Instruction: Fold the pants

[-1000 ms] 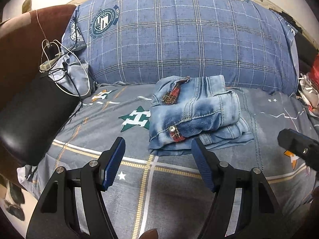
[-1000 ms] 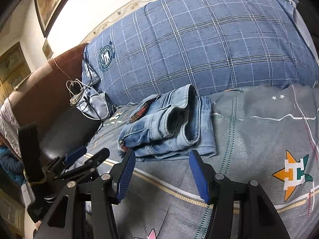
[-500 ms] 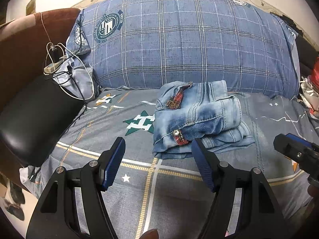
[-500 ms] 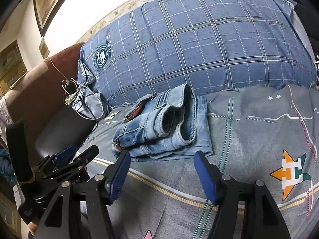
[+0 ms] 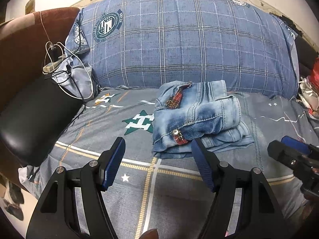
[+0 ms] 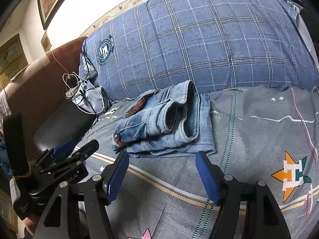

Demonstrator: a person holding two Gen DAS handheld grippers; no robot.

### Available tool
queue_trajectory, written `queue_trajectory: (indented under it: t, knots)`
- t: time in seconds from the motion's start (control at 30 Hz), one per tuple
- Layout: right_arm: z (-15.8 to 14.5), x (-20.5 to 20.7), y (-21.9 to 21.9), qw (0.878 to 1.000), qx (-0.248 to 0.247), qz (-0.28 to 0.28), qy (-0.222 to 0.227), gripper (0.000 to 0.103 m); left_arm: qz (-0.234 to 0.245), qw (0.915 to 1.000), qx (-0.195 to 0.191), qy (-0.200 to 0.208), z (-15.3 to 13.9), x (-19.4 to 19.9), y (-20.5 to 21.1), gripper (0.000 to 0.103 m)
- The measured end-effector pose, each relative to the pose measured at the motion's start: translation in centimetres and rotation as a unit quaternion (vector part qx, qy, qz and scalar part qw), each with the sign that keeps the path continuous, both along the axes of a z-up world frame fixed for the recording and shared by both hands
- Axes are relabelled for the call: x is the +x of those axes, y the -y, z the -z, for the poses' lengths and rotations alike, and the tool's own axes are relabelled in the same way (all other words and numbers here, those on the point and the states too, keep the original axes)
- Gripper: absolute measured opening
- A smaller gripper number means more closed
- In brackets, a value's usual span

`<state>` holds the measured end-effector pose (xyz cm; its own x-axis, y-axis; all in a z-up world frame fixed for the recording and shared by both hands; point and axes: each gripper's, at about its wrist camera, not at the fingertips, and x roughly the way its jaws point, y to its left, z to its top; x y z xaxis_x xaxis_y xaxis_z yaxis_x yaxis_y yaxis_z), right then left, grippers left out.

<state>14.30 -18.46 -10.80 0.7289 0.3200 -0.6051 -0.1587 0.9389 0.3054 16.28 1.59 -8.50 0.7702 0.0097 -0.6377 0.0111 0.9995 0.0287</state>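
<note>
Pants (image 5: 196, 120) before plaid pillow (image 5: 189, 45)

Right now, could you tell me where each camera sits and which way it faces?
Left wrist: on the left claw, facing down the bed at the folded jeans and plaid pillow; the right claw shows at the right edge.
Right wrist: on the right claw, seeing the jeans' open cuffs; the left claw shows lower left.
Shared: jeans, pillow, bedsheet.
</note>
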Motion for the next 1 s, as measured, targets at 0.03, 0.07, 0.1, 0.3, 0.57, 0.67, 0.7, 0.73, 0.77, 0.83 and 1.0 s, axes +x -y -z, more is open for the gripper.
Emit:
queue_trajectory:
  t: [0.03, 0.07, 0.1, 0.3, 0.57, 0.67, 0.7, 0.73, 0.77, 0.83, 1.0]
  knots:
    - [-0.08, -0.09, 0.02, 1.0, 0.001, -0.001, 0.003, 0.067, 0.0, 1.0, 0.002, -0.001, 0.03, 0.02, 0.07, 0.069]
    - [-0.17, -0.11, 0.05, 1.0, 0.001, 0.0, 0.005, 0.067, 0.0, 1.0, 0.004, -0.001, 0.1, -0.02, 0.11, 0.069]
    - [-0.28, -0.18, 0.09, 1.0, 0.001, 0.002, 0.008, 0.067, 0.0, 1.0, 0.006, -0.002, 0.14, -0.06, 0.13, 0.069]
    - [-0.34, -0.26, 0.07, 1.0, 0.006, -0.003, 0.009, 0.067, 0.003, 1.0, 0.004, -0.002, 0.15, 0.03, 0.08, 0.069]
    - [-0.37, -0.26, -0.32, 1.0, 0.011, -0.015, 0.008, 0.067, 0.004, 1.0, 0.007, -0.003, 0.2, 0.01, 0.25, 0.069]
    - [-0.31, -0.23, -0.46, 1.0, 0.007, -0.016, 0.008, 0.067, 0.005, 1.0, 0.005, -0.003, 0.14, -0.04, 0.28, 0.069]
    - [-0.33, -0.24, -0.44, 1.0, 0.007, -0.015, 0.008, 0.067, 0.005, 1.0, 0.005, -0.003, 0.08, -0.14, 0.33, 0.069]
    - [-0.36, -0.27, -0.39, 1.0, 0.007, -0.015, 0.01, 0.067, 0.004, 1.0, 0.009, 0.001, -0.01, -0.32, 0.47, 0.069]
    - [-0.4, -0.33, -0.38, 1.0, 0.007, -0.015, 0.011, 0.067, 0.004, 0.9999, 0.012, 0.004, -0.06, -0.46, 0.57, 0.069]
    - [-0.43, -0.38, -0.28, 1.0, 0.006, -0.013, 0.012, 0.067, 0.003, 0.9998, 0.018, 0.012, -0.19, -0.81, 0.72, 0.069]
    - [-0.46, -0.48, -0.1, 1.0, 0.006, -0.009, 0.013, 0.067, 0.001, 0.9998, 0.015, 0.01, -0.17, -0.66, 0.4, 0.069]
